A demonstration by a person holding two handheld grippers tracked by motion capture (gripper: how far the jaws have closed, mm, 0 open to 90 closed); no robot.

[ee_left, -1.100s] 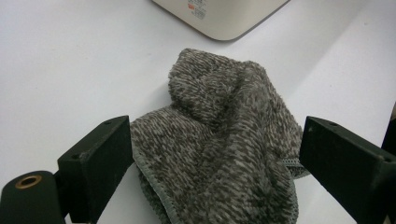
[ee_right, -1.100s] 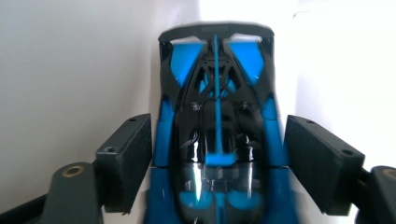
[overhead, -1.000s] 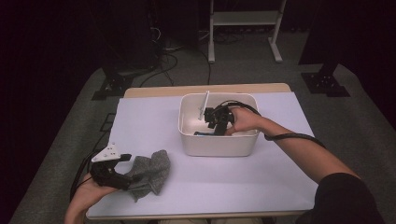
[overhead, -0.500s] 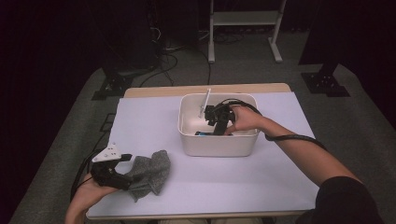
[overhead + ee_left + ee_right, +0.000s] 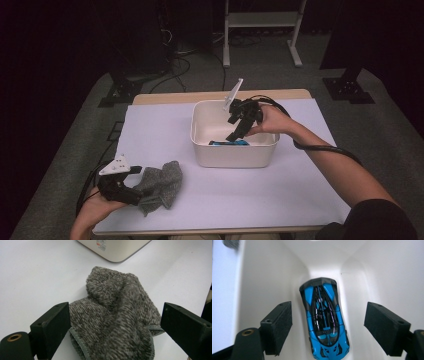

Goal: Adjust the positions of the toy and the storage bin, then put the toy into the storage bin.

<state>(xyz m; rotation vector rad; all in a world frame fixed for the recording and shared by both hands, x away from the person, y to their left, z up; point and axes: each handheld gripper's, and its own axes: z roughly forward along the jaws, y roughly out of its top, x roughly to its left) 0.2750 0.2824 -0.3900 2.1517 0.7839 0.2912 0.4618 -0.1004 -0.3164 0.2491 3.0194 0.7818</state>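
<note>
- Two grippers are used: right gripper (image 5: 327, 327), jaws wide, is lowered over the car (image 5: 324, 320) inside the bin (image 5: 235, 155) for grasping.
- Left gripper (image 5: 112, 335), jaws wide, is set astride the cloth (image 5: 117, 317), near left.

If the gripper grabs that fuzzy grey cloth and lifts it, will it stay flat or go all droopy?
Probably droopy: the grey cloth already lies bunched and folded on the table, so it looks soft, not stiff. It likely weighs little. Its fuzzy surface should give the open left gripper a good hold, though a corner might dangle.
</note>
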